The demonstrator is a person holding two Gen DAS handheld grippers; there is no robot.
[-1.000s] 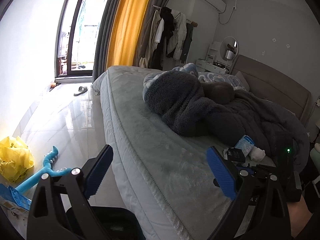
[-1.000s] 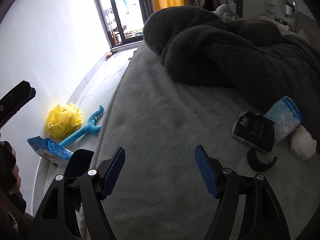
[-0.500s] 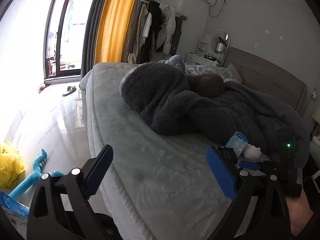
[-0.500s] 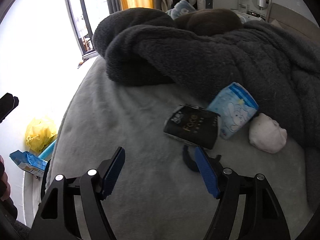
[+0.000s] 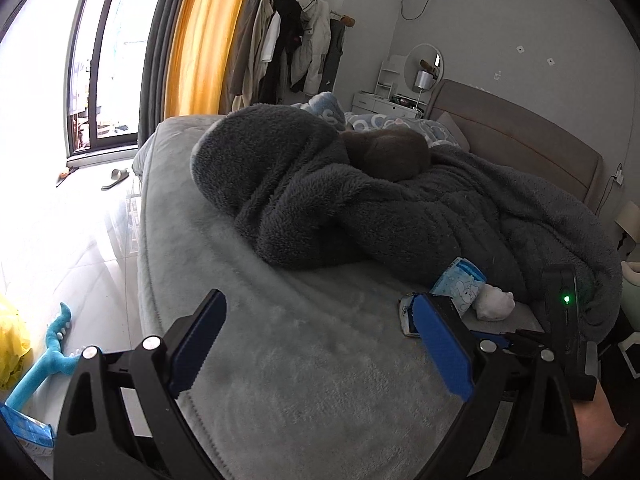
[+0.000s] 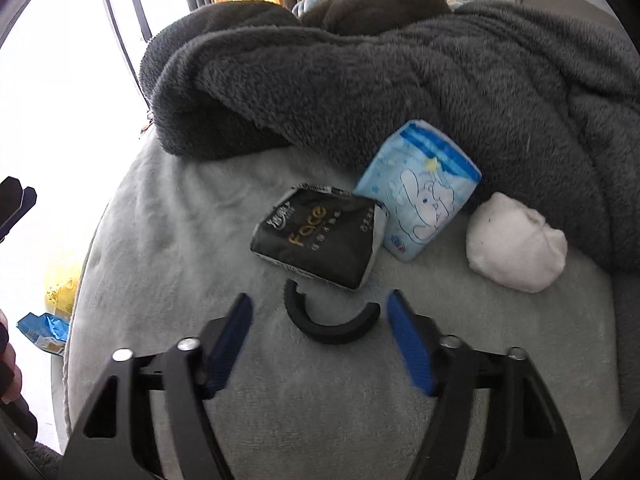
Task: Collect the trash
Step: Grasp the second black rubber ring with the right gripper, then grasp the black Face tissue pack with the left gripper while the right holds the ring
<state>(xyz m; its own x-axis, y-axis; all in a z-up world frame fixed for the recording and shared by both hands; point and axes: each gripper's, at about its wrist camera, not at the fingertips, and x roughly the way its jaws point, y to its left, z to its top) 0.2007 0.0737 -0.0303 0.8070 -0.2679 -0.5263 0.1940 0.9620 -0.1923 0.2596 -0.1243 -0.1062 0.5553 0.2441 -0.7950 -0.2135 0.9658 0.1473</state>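
Grey bed (image 6: pixel 168 248): four bits of litter lie ahead, all just under the blanket's (image 6: pixel 400 80) edge.
Left claw (image 5: pixel 316 344): wide, empty, well apart from it.
Black arc (image 6: pixel 330 318): one, just ahead between my right claw's (image 6: pixel 320 336) closing, untouching jaws, ends pointing away.
Black packet (image 6: pixel 320 240): one, just beyond.
Blue packet (image 6: pixel 424 196): one.
White wad (image 6: pixel 516 244): one, rightmost.
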